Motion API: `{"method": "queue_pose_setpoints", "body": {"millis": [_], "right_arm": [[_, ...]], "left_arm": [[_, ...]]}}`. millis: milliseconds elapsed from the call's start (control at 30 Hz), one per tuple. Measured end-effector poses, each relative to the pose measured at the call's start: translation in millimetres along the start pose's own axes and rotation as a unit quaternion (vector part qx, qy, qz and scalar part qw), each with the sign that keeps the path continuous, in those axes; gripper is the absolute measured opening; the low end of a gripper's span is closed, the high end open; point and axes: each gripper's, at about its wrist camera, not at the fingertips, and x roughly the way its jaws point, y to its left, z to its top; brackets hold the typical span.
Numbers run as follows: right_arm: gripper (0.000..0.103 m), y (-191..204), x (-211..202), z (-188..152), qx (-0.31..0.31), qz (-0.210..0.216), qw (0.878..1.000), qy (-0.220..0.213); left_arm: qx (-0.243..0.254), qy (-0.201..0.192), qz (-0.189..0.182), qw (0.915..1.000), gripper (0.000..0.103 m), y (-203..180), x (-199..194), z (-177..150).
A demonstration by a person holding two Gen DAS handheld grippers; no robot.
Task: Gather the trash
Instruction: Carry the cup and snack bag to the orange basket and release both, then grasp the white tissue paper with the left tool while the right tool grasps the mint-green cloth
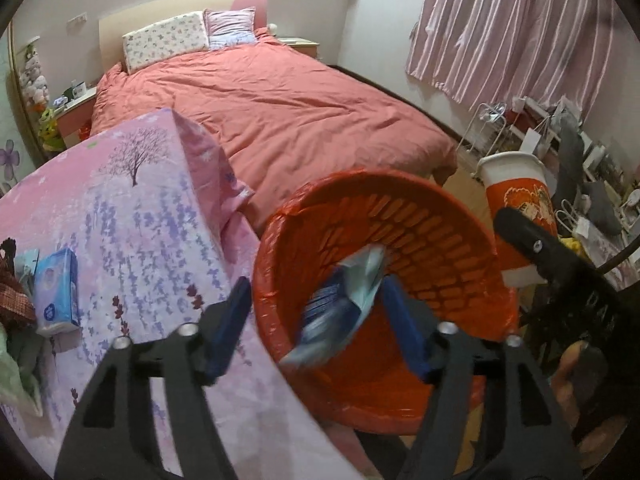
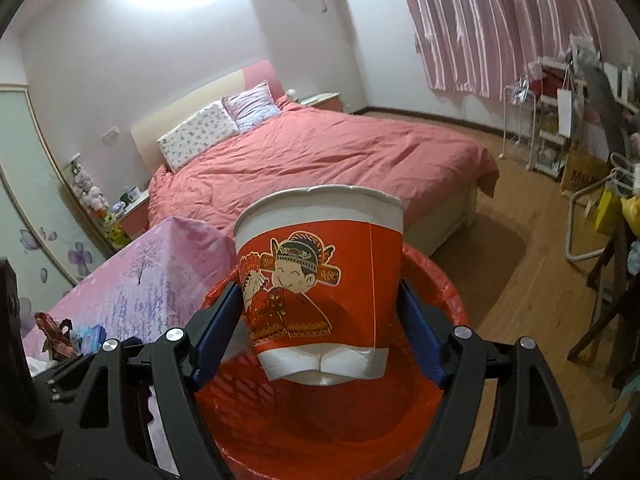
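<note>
An orange trash basket with a red liner stands beside the pink-clothed table. My left gripper is open over the basket's near rim. A blurred blue and white wrapper is between its fingers, inside the basket's mouth, and seems loose. My right gripper is shut on a red and white paper cup with a cartoon figure, held upright above the basket. The cup also shows in the left wrist view.
A blue tissue pack and some cloth items lie on the table's left side. A bed with a red duvet stands behind. Shelves and clutter line the right wall under pink curtains. Wooden floor lies to the right.
</note>
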Motion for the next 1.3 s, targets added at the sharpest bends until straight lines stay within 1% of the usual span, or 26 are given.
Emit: {"method": "queue_pose_setpoints", "body": {"millis": [33,100,200,300,367,433,533,667,767,833,900,967,1067,1100,1167,1233,1267,1300], "right_arm": [[0.083,-1,1,0,0.001,0.0,1.0,0.002],[0.084,-1,2,-4,0.001,-0.001,1.0,0.01],[0.085,0,-3,-6,-0.004,-0.006,1.0,0.011],[0.085,4,-9,-6,-0.01,-0.014,1.0,0.012],[0.085,11,-16,-11,-0.018,-0.016,1.0,0.013],[0.085,15,-15,-8,-0.027,-0.017,0.999,0.014],[0.085,36,-20,-16,-0.053,-0.015,0.998,0.018],[0.085,67,-24,-29,-0.086,0.001,0.996,0.027],[0.085,89,-24,-40,-0.107,0.014,0.993,0.037],[0.085,106,-23,-48,-0.122,0.024,0.991,0.045],[0.085,125,-23,-58,-0.141,0.033,0.988,0.053],[0.085,140,-23,-66,-0.158,0.039,0.985,0.056],[0.084,159,-22,-77,-0.176,0.046,0.981,0.062],[0.084,166,-21,-80,-0.179,0.049,0.98,0.065],[0.083,177,-19,-86,-0.187,0.055,0.978,0.07],[0.083,190,-18,-90,-0.197,0.062,0.976,0.073],[0.082,195,-17,-92,-0.201,0.065,0.975,0.074],[0.082,200,-17,-95,-0.204,0.067,0.974,0.075]], "left_arm": [[-0.002,0.002,0.001,1.0,0.075,3,1,-1],[-0.009,0.006,0.002,0.9999,0.079,10,1,-4],[-0.017,0.006,0.007,0.9998,0.082,23,-6,-9],[-0.02,0.0,0.02,0.9996,0.085,36,-18,-16],[-0.019,-0.012,0.036,0.9991,0.087,45,-33,-25],[-0.019,-0.021,0.05,0.9984,0.089,54,-45,-33],[-0.024,-0.035,0.071,0.9966,0.091,74,-67,-50],[-0.039,-0.05,0.111,0.9918,0.091,108,-98,-73],[-0.067,-0.058,0.136,0.9868,0.091,143,-123,-88],[-0.087,-0.064,0.161,0.9809,0.091,169,-138,-99],[-0.11,-0.069,0.19,0.9732,0.091,197,-151,-107],[-0.144,-0.073,0.219,0.9623,0.091,231,-162,-114],[-0.19,-0.081,0.248,0.9466,0.091,275,-171,-119],[-0.2,-0.08,0.249,0.9443,0.09,284,-171,-119],[-0.226,-0.077,0.238,0.9415,0.088,305,-165,-115],[-0.242,-0.065,0.225,0.9417,0.083,318,-155,-111],[-0.248,-0.056,0.222,0.9413,0.081,323,-149,-109],[-0.252,-0.048,0.223,0.9404,0.077,327,-142,-106]]}}
